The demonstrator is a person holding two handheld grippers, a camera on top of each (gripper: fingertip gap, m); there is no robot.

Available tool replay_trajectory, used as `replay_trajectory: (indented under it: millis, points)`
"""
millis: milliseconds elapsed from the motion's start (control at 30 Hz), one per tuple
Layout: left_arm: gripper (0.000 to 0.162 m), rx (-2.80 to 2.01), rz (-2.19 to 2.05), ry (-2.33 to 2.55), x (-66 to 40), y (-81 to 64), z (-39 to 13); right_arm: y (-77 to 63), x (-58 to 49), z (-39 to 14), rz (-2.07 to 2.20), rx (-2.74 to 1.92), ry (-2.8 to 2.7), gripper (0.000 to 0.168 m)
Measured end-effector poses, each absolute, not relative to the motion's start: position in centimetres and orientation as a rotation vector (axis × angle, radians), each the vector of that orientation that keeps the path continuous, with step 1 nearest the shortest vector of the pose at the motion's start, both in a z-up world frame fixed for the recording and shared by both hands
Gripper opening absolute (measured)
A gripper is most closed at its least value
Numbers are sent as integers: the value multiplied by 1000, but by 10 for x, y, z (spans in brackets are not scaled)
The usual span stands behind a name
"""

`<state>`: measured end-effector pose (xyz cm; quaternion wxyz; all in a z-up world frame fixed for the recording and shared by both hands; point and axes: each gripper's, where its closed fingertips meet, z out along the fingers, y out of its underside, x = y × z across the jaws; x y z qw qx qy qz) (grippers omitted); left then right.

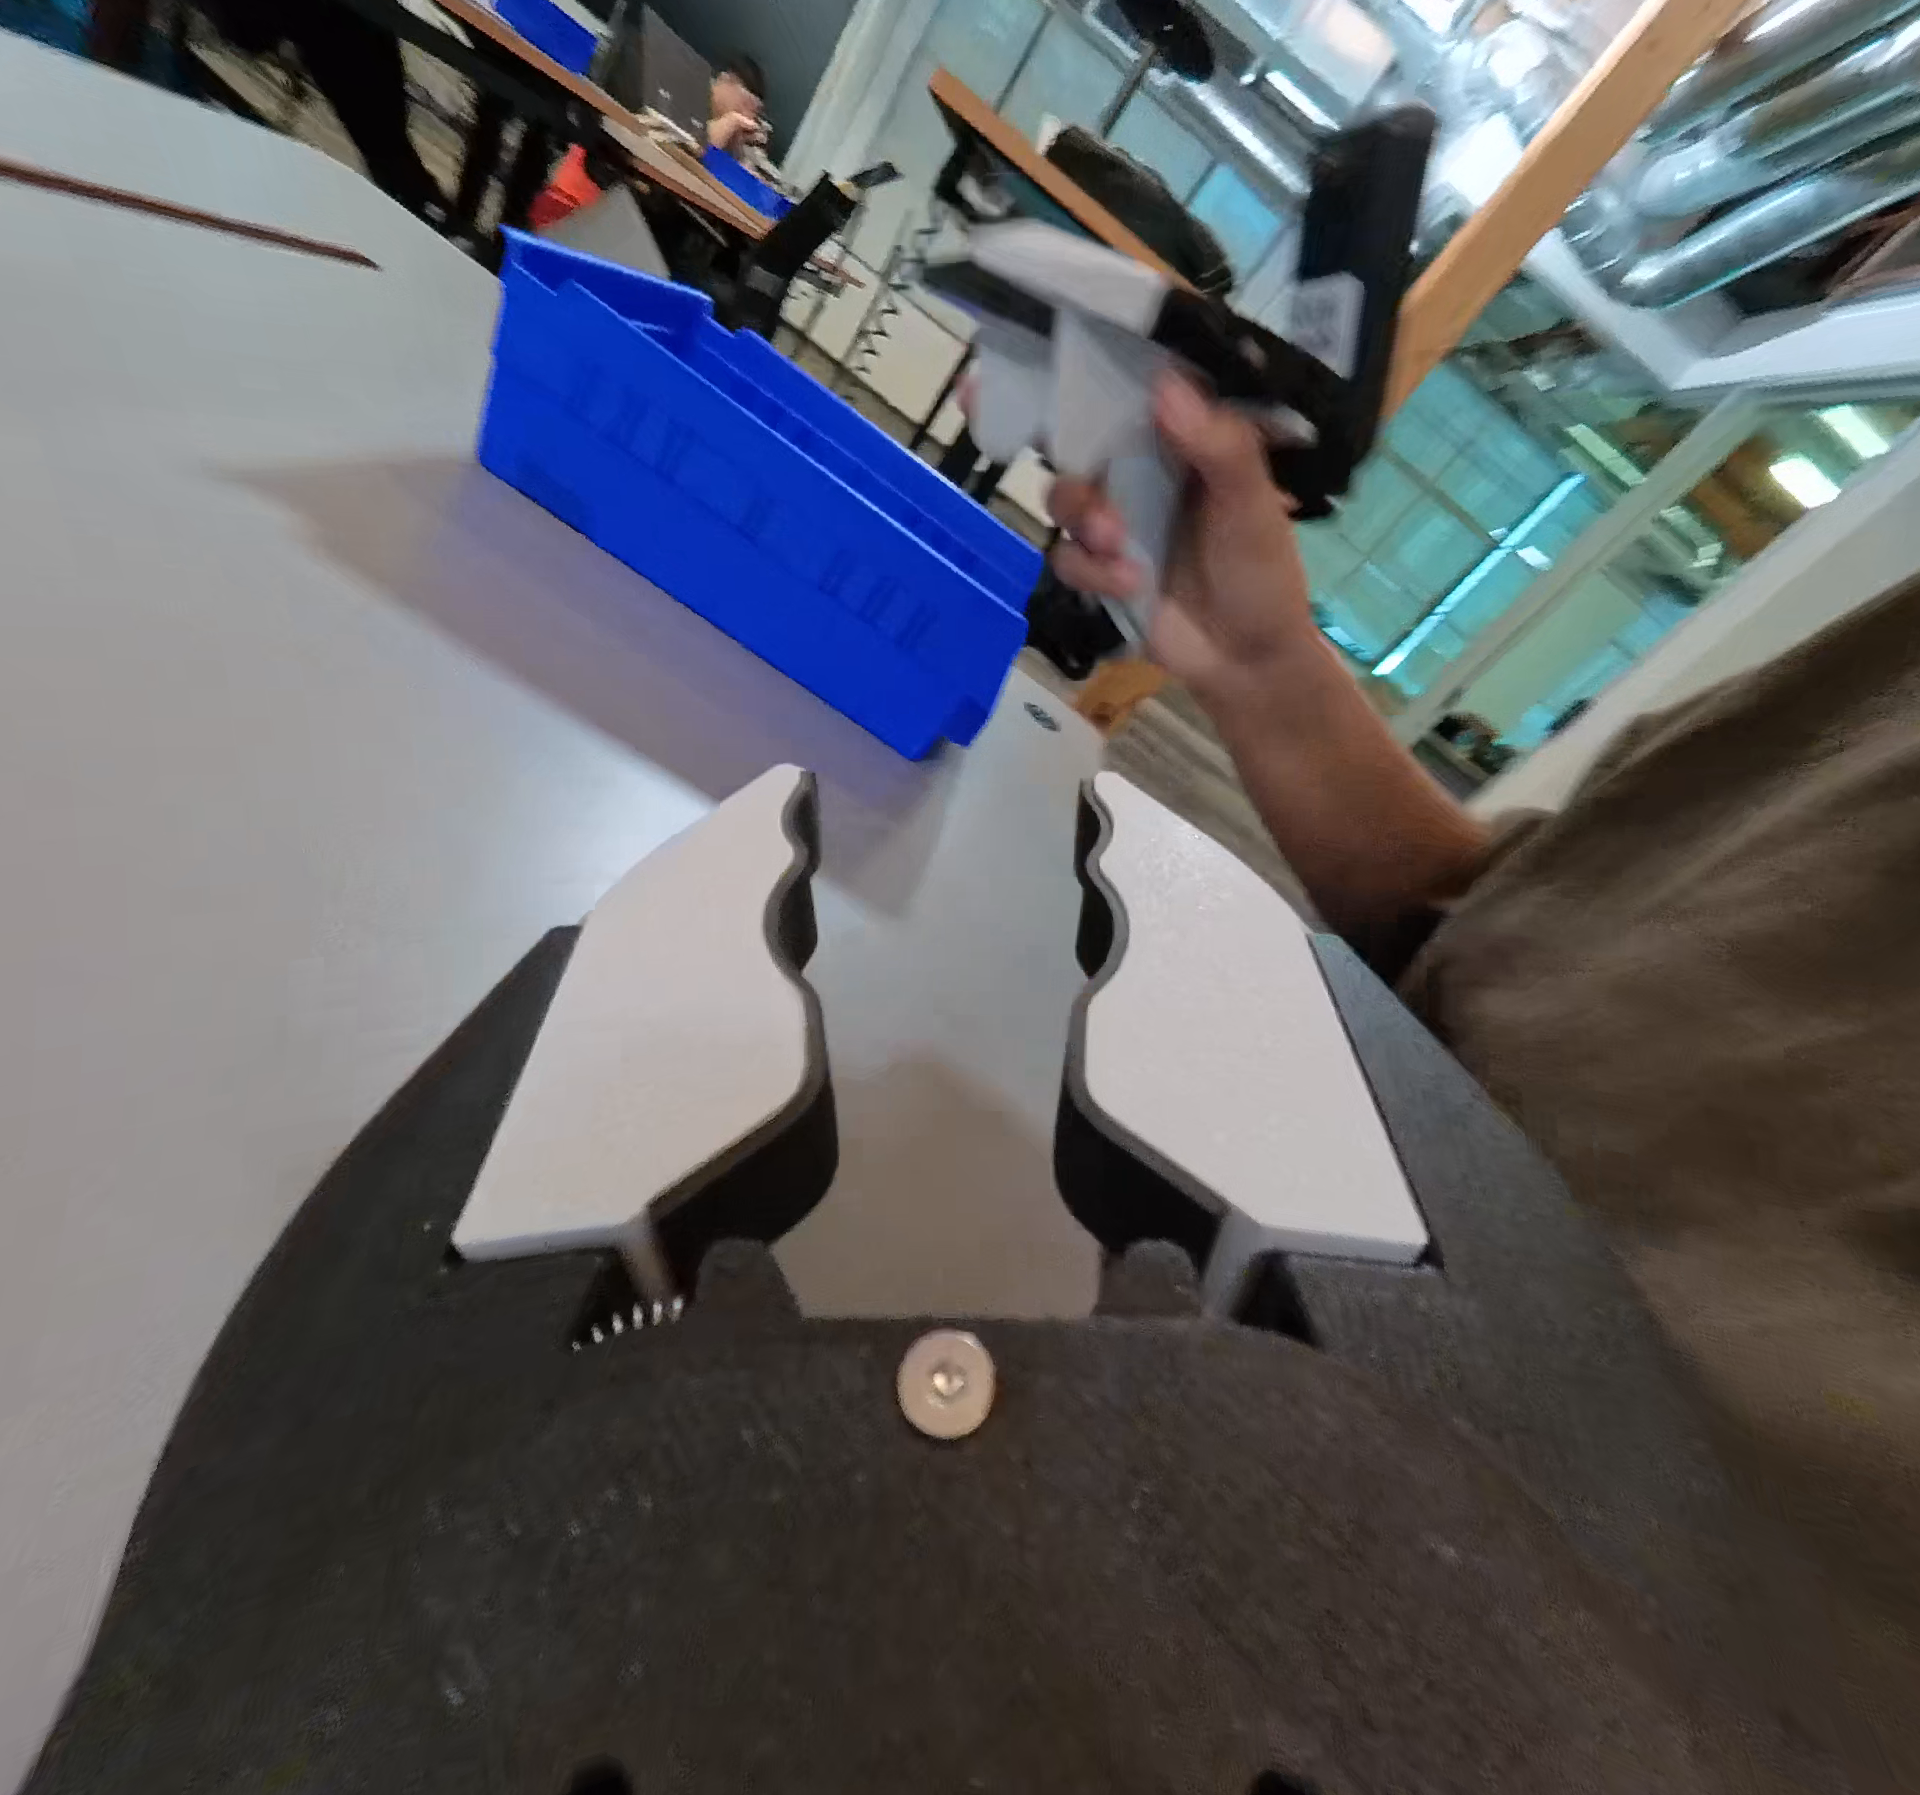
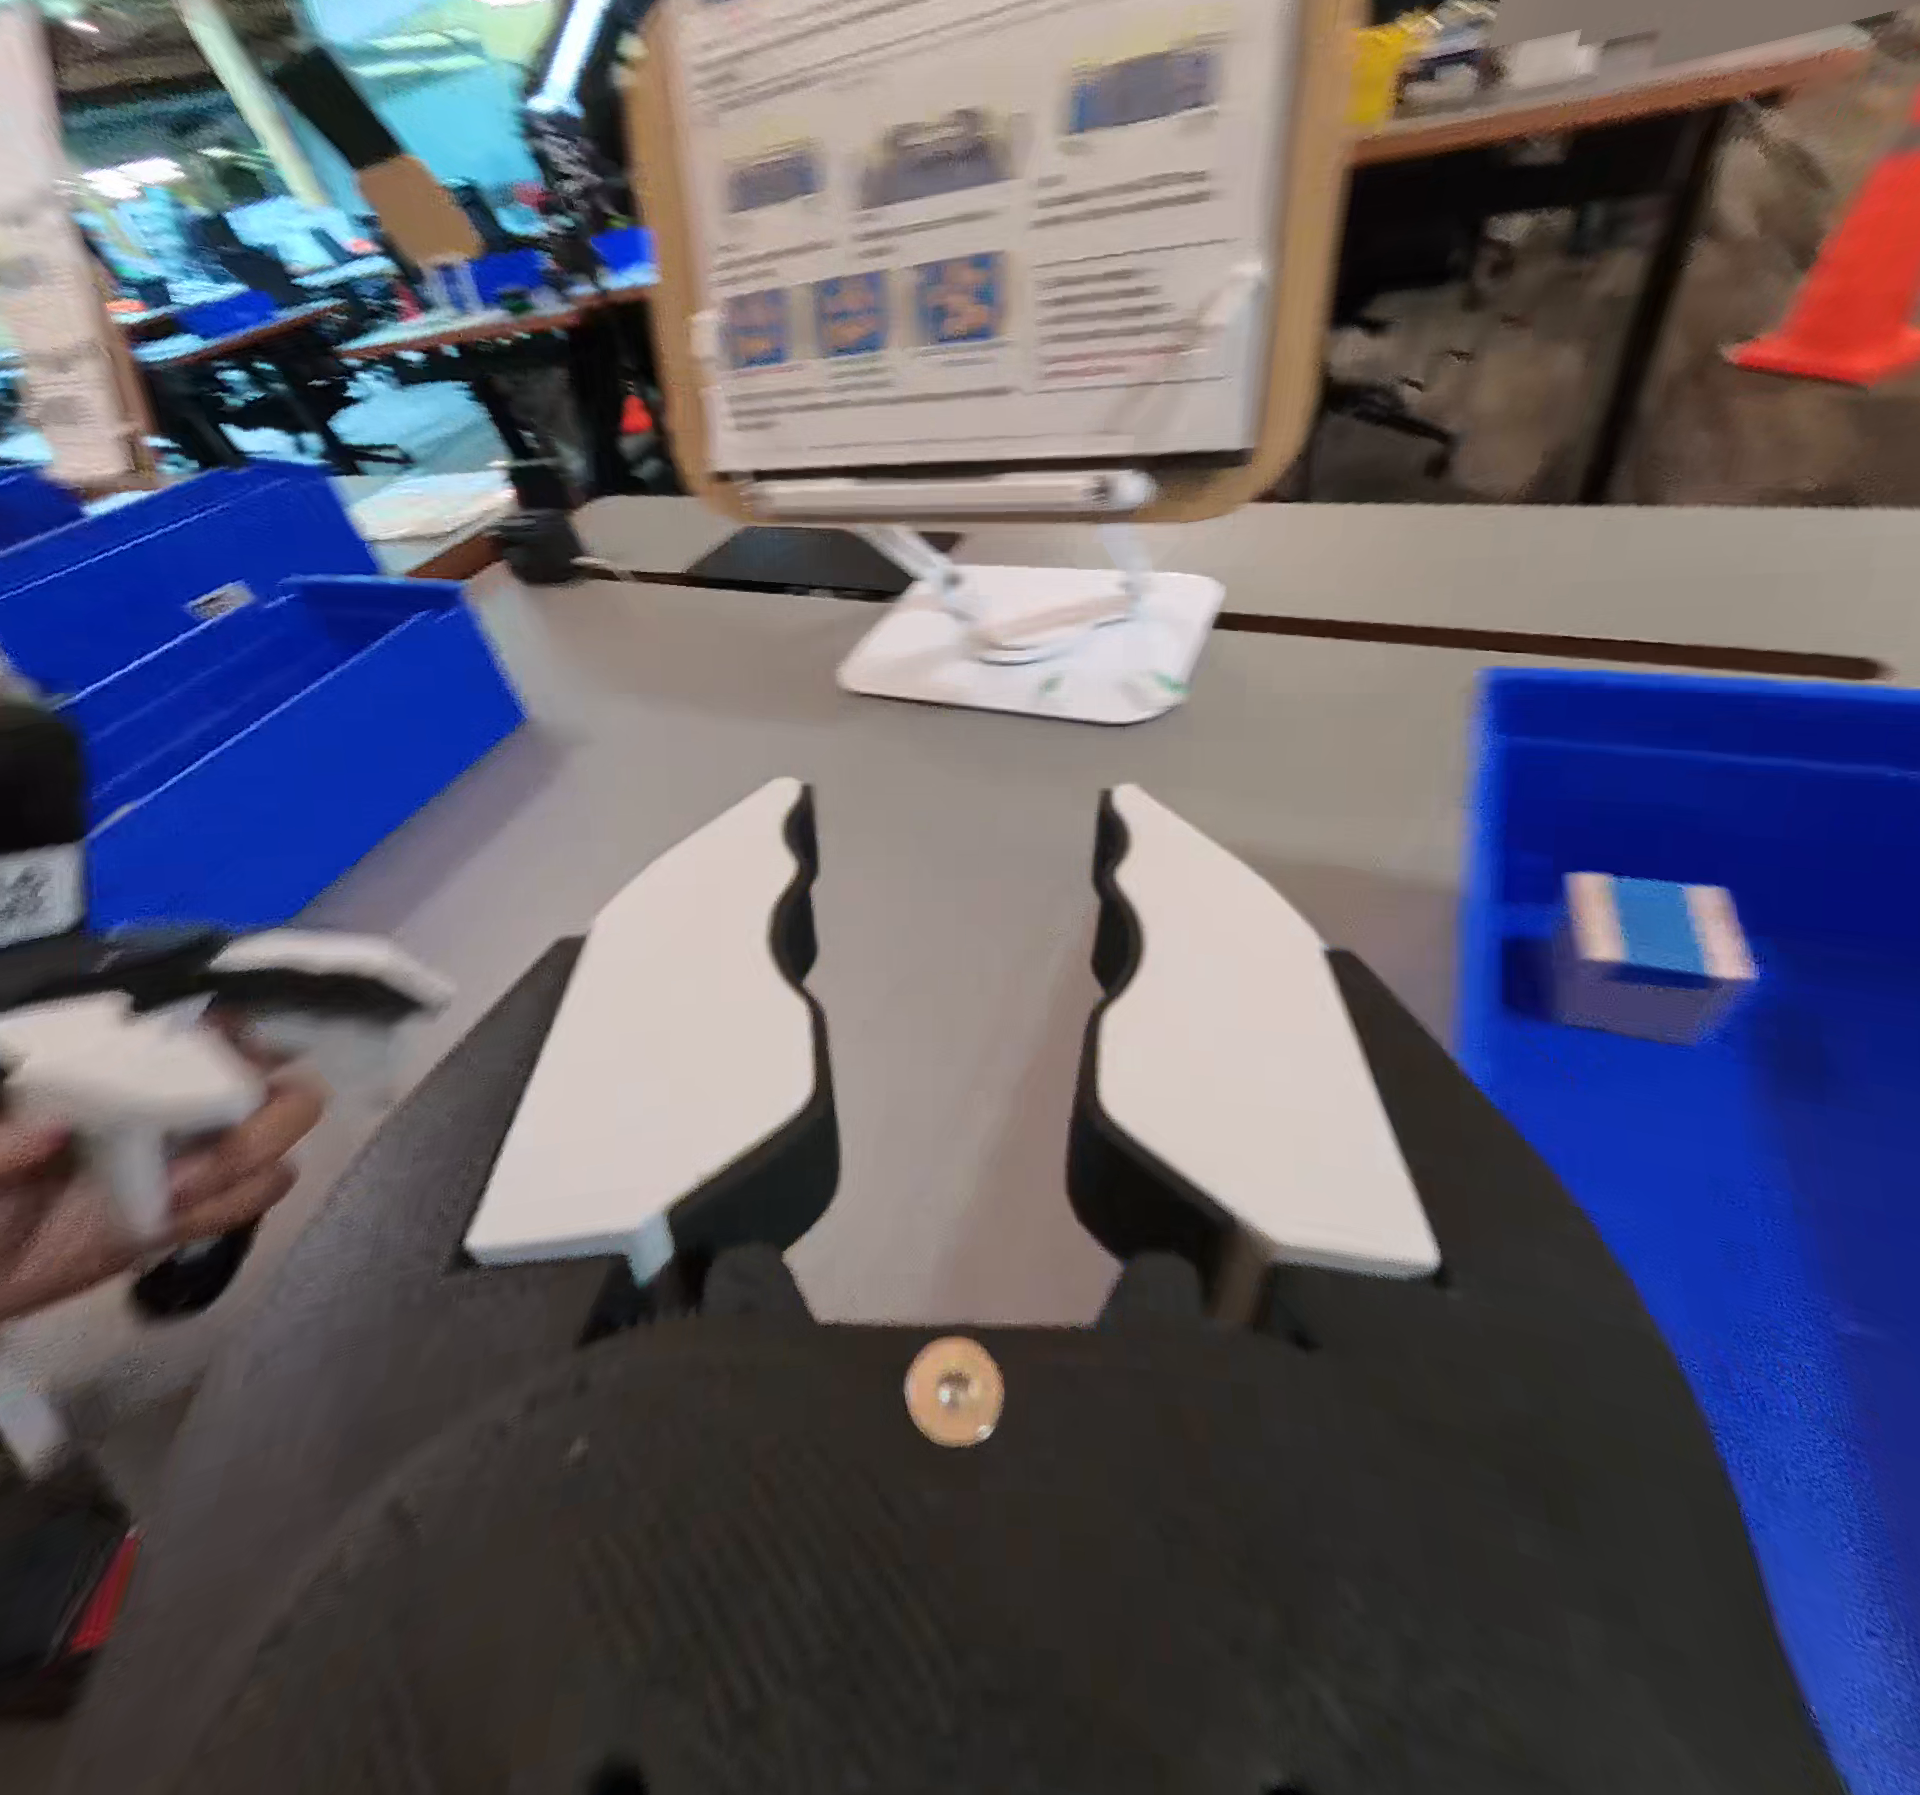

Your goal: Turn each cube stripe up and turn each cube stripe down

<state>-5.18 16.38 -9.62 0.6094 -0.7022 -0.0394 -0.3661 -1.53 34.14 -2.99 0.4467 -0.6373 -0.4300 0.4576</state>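
A cube (image 2: 1652, 956) with blue sides sits in the blue bin (image 2: 1704, 1226) to the right of my right gripper. Its white top face carries a blue stripe, facing up. My right gripper (image 2: 956, 795) is open and empty over the grey table, left of that bin. My left gripper (image 1: 945, 789) is open and empty, low over the table. It points at a blue bin (image 1: 748, 498), whose inside is hidden. A hand (image 1: 1195, 519) holds the right gripper up beyond that bin.
A second blue bin (image 2: 281, 706) stands at the left. An instruction board (image 2: 977, 187) on a white stand base (image 2: 1029, 644) is at the table's back. A hand (image 2: 208, 1174) with the other gripper is at the left. An arm and a brown sleeve (image 1: 1662, 1018) fill the right.
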Motion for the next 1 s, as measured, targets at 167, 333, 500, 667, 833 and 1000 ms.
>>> replay_trajectory:
  millis: [167,333,500,667,833,1000]
  points:
    - [60,-1609,-392,-75,-115,145,-70,224,-20,-83,1215,-1419,-1228,39]
    - [65,-1571,80,-374,-245,72,-25,190,-32,-122,1338,-1548,-1397,41]
    - [63,-1782,459,-880,-369,-39,-61,208,-30,-117,1610,-1701,-1228,42]
    - [62,-1964,399,-1136,-400,-74,-132,241,-23,-96,1525,-1633,-1076,44]
    - [65,-2154,365,-1167,-401,-67,-176,239,-24,-99,1497,-1641,-1082,44]
    - [59,-2164,296,-1216,-402,-67,-182,224,-32,-108,1544,-1671,-1117,48]
